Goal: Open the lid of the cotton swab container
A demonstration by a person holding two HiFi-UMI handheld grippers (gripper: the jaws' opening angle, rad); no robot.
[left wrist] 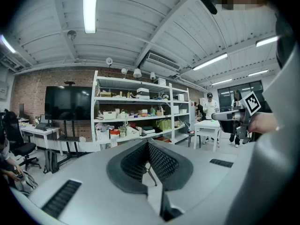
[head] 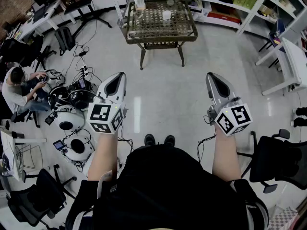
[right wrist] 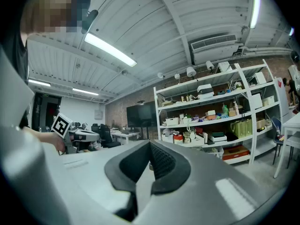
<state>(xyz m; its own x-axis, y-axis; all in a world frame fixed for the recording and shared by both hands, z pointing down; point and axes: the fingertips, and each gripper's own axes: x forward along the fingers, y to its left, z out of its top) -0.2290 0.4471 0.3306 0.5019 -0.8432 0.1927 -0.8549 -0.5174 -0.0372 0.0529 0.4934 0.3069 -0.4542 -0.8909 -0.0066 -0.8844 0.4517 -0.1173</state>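
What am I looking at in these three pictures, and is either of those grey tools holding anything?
There is no robot arm here: a person stands on the floor holding a hand-held gripper in each hand. The head view comes from a camera on the person's head, looking down at the left gripper and the right gripper. The other two views come from cameras riding on each gripper, looking along its jaws toward the shelves. Both pairs of jaws are shut, with nothing between them. Ahead stands a table with a white container on it, too small to identify as the cotton swab container.
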